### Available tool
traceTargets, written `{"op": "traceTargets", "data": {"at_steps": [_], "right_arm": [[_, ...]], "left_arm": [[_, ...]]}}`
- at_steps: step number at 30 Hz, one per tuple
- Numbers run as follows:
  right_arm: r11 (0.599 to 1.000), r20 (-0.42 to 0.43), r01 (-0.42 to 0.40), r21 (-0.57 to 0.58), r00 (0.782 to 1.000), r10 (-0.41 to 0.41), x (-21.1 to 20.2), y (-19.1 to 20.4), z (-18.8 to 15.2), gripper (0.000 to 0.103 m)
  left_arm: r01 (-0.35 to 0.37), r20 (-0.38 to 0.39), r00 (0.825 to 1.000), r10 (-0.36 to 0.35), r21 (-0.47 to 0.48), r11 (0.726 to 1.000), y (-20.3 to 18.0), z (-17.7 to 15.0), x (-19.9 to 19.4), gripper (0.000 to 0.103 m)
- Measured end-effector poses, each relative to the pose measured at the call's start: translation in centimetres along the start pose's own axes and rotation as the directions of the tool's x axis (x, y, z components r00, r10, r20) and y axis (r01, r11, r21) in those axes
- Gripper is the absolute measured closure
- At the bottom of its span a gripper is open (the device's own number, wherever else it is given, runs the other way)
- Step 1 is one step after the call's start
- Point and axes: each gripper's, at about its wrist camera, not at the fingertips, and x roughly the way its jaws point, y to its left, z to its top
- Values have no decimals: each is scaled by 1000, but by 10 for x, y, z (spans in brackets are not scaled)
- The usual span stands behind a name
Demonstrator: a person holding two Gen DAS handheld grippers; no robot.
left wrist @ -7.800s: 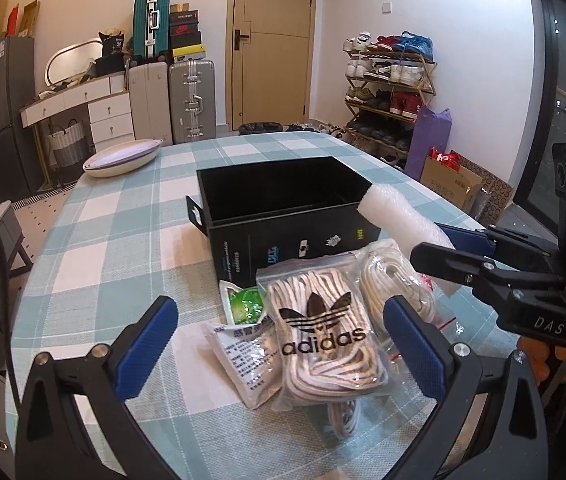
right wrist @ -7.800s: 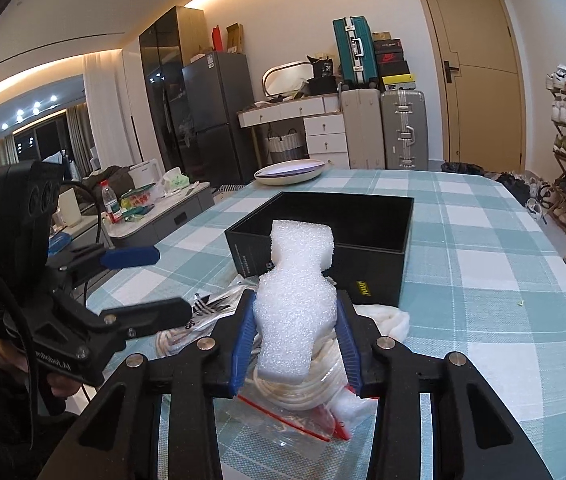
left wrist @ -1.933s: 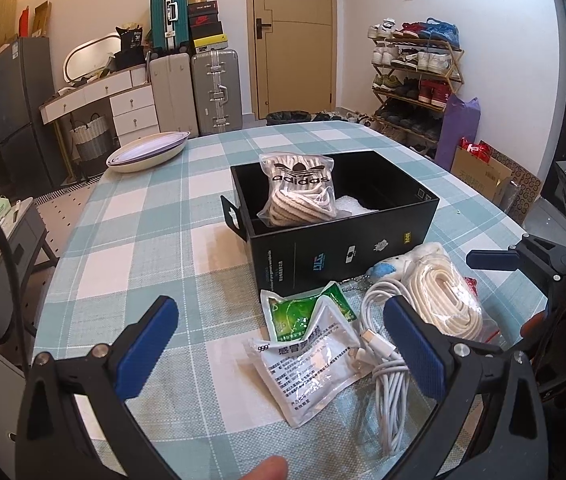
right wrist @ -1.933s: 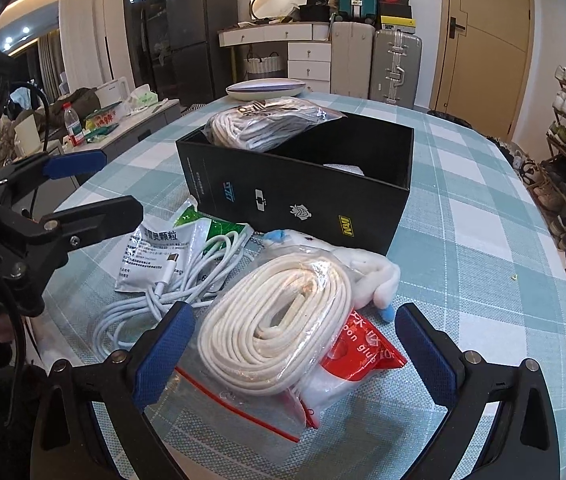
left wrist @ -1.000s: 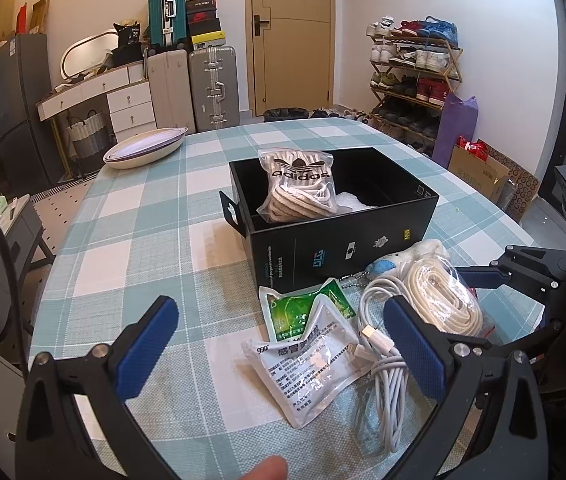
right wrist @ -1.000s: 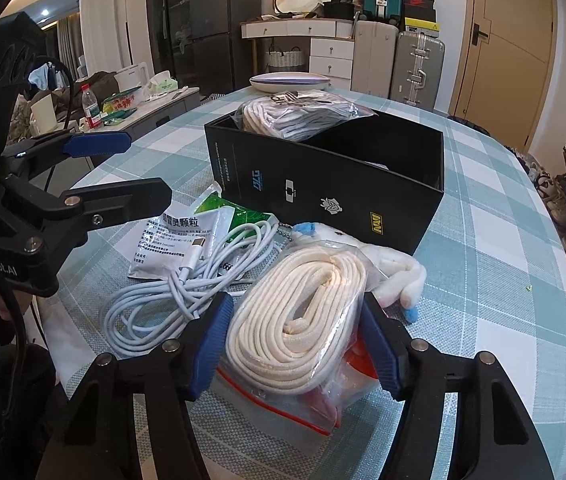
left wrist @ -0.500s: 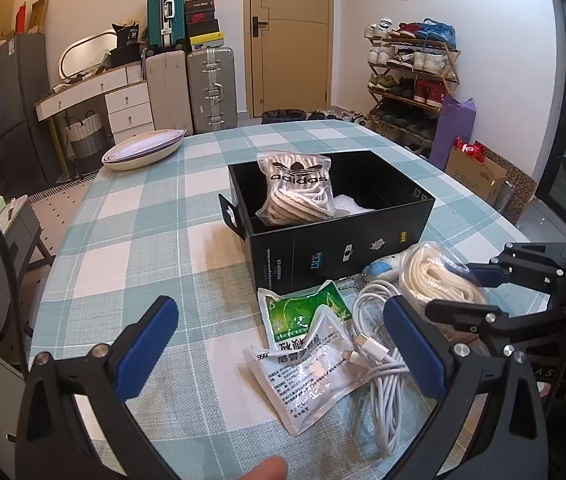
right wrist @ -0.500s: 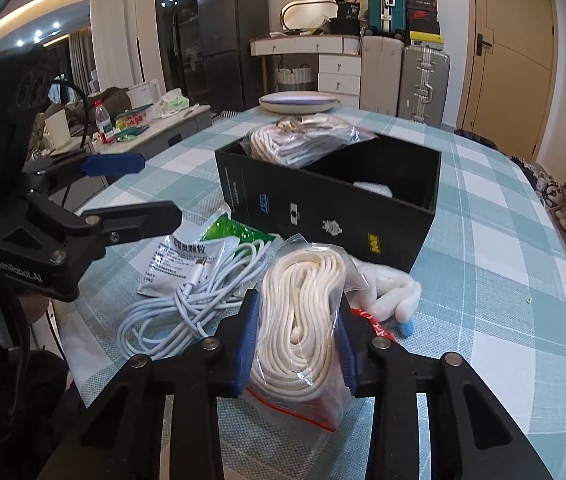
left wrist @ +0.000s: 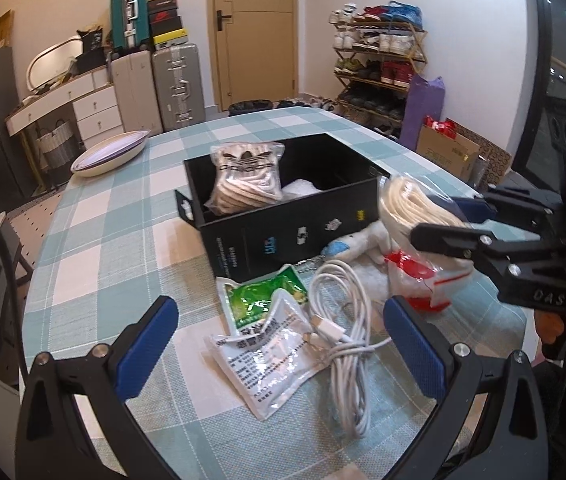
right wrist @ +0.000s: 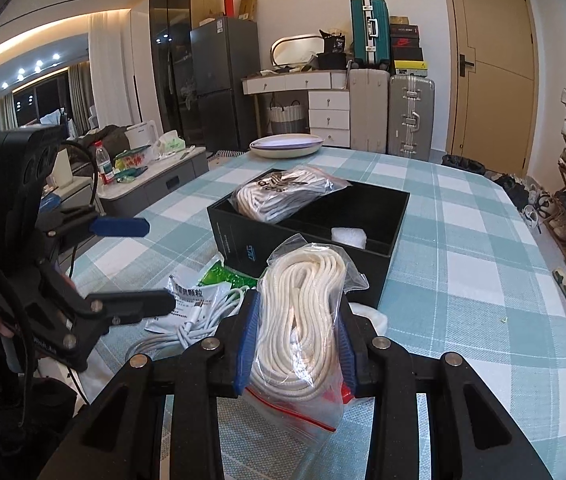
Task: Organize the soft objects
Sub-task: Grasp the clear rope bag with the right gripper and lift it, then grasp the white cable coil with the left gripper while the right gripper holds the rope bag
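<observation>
A: Which container is shown, and what is in it?

B: 1 open black box (left wrist: 291,224) stands on the checked table (left wrist: 95,248). Inside, a clear bag of grey-white rope (left wrist: 248,184) printed with a trefoil logo leans against the box's far-left corner, its top rising above the rim. Beside it, low on the floor of the box, lies a white foam piece (right wrist: 349,237). A shallow white dish (left wrist: 109,153) sits well apart, near the far edge of the table.

A: What lies outside the box?

B: Just in front of its near wall: a white plush toy (left wrist: 357,246) with a blue patch, touching a coiled white cable (left wrist: 343,320). The cable lies partly over a white printed sachet (left wrist: 271,364), which overlaps a green sachet (left wrist: 261,294).

A: How do the tongs stand?

B: The right gripper (right wrist: 297,338) is clamped on a clear zip bag of cream rope (right wrist: 301,312), 1 blue pad on each side. The bag is held upright, lifted off the table, in front of the box's near-right corner. The left gripper (left wrist: 281,340) hangs over the sachets and cable with its 2 blue pads (left wrist: 147,344) wide apart, holding and touching nothing.
</observation>
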Motion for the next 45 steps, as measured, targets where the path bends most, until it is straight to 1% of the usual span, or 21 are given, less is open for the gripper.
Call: {"op": "traceTargets", "data": {"at_steps": [6, 8, 10, 13, 18, 19, 20, 24, 27, 30, 32, 33, 40, 45], "right_arm": [[1000, 13, 0, 4, 1000, 0, -3, -2, 1, 68], [1000, 12, 0, 6, 1000, 0, -2, -2, 1, 68], [1000, 12, 1, 6, 1000, -1, -2, -2, 1, 68], [1000, 11, 0, 6, 1000, 0, -2, -1, 0, 68], [1000, 11, -1, 8, 1000, 1, -2, -2, 0, 68], [1000, 10, -2, 9, 1000, 2, -1, -2, 0, 68], [1000, 10, -2, 10, 1000, 2, -1, -2, 0, 68], [1000, 10, -2, 8, 1000, 2, -1, -2, 0, 68], [1000, 10, -3, 7, 1000, 3, -1, -2, 0, 68], [1000, 11, -2, 7, 1000, 2, -2, -2, 0, 68], [1000, 12, 0, 6, 1000, 0, -2, -2, 0, 68], [1000, 11, 0, 8, 1000, 0, -2, -2, 0, 68], [1000, 14, 2, 6, 1000, -2, -2, -2, 0, 68], [1000, 21, 3, 8, 1000, -4, -4, -3, 2, 68]], "left_arm": [[86, -45, 996, -82, 94, 992, -20, -7, 3, 1], [104, -61, 993, -97, 119, 987, -26, -10, 5, 4], [118, -75, 991, -110, 125, 985, -29, -12, 7, 8], [124, -100, 989, -112, 119, 985, -29, -14, 13, 10], [166, -134, 979, -153, 90, 982, -29, -17, 17, 28], [173, -144, 977, -159, 91, 981, -30, -18, 19, 35], [178, -150, 975, -163, 91, 980, -29, -18, 20, 39], [198, -169, 969, -180, 94, 976, -33, -22, 23, 41], [199, -188, 966, -179, 94, 976, -35, -25, 27, 46], [193, -192, 966, -173, 91, 977, -35, -26, 28, 56], [203, -193, 964, -185, 80, 976, -35, -27, 28, 70], [207, -195, 963, -189, 77, 975, -34, -26, 28, 74], [211, -178, 964, -196, 73, 975, -32, -24, 23, 74], [212, -147, 969, -200, 68, 975, -29, -18, 15, 74]]}}
